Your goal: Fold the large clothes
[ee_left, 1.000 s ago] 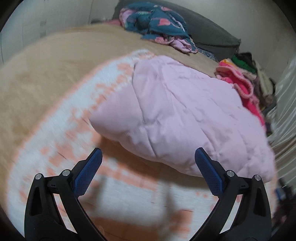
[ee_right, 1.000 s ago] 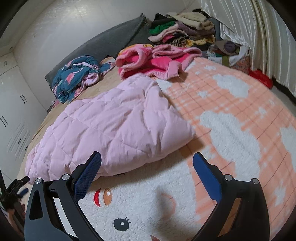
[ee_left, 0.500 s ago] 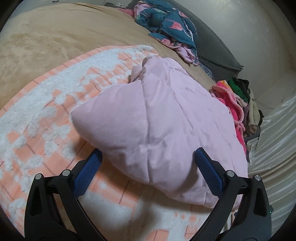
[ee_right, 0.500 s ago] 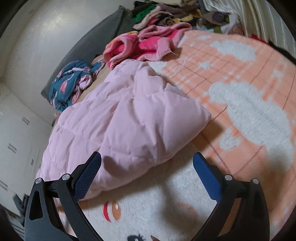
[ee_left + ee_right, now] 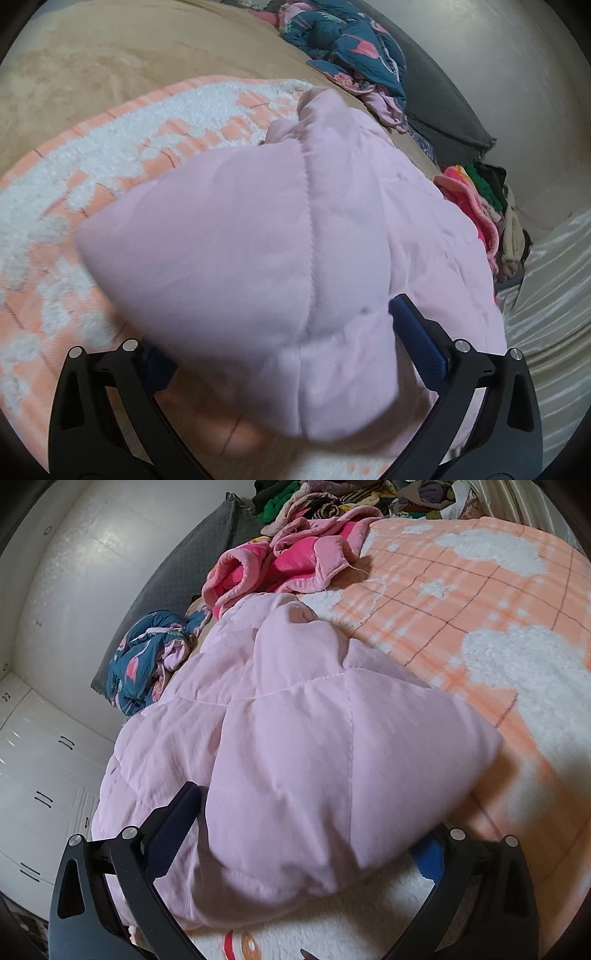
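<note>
Both the left hand-held gripper [image 5: 284, 354] and the right hand-held gripper [image 5: 295, 834] gape, unclenched, straddling corners of the quilt [image 5: 295, 229]. Push deeper, then pinch all layers evenly.

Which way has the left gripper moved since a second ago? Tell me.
Yes. The left gripper has advanced toward the quilted pink padded garment, whose corner now lies between its fingers, against the orange-and-white fleece blanket.

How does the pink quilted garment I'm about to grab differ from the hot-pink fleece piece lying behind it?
The pink quilted garment is pale, puffy and stitched in panels; the hot-pink fleece piece is bright, fuzzy and unquilted. The quilted one is larger and sits between the open fingers of the right gripper and the left gripper; the fleece is smaller, crumpled and away from both grippers. Both lie on the orange-and-white blanket.
</note>
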The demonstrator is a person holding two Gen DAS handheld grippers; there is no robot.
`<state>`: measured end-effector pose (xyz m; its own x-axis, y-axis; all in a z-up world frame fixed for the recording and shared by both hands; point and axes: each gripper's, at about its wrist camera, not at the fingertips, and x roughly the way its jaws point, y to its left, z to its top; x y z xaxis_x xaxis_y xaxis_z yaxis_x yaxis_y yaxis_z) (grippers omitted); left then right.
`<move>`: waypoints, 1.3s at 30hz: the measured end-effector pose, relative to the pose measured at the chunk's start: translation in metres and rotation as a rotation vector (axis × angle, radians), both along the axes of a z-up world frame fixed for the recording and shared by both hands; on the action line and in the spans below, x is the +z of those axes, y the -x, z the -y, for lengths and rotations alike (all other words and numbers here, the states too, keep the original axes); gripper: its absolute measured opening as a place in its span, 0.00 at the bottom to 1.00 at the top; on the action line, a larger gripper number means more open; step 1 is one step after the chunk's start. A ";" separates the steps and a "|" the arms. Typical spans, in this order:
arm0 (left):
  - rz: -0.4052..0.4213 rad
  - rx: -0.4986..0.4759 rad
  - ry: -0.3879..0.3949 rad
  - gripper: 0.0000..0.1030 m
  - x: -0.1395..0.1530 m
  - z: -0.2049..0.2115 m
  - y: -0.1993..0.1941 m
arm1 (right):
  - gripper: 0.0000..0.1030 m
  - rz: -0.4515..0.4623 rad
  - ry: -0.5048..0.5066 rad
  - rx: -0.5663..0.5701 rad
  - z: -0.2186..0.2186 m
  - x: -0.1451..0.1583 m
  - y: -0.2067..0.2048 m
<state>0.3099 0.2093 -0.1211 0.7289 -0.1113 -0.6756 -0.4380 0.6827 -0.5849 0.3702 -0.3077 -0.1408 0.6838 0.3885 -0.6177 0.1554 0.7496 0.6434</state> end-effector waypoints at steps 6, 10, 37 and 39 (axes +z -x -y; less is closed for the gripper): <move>0.009 0.008 0.027 0.92 -0.007 -0.004 -0.010 | 0.96 0.009 -0.004 0.005 -0.003 -0.003 -0.008; 0.011 0.001 0.035 0.92 -0.007 -0.005 -0.011 | 0.96 0.021 0.010 0.008 -0.006 -0.003 -0.011; 0.142 -0.089 -0.247 0.28 0.084 0.012 0.031 | 0.28 0.360 0.507 0.291 -0.086 0.120 0.061; 0.147 -0.102 -0.283 0.28 0.091 0.018 0.037 | 0.28 0.368 0.512 0.290 -0.086 0.123 0.069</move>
<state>0.2727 0.1912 -0.0299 0.8158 -0.0117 -0.5782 -0.2840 0.8628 -0.4182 0.3011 -0.2221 -0.0177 0.7966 0.3085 -0.5199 -0.2572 0.9512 0.1704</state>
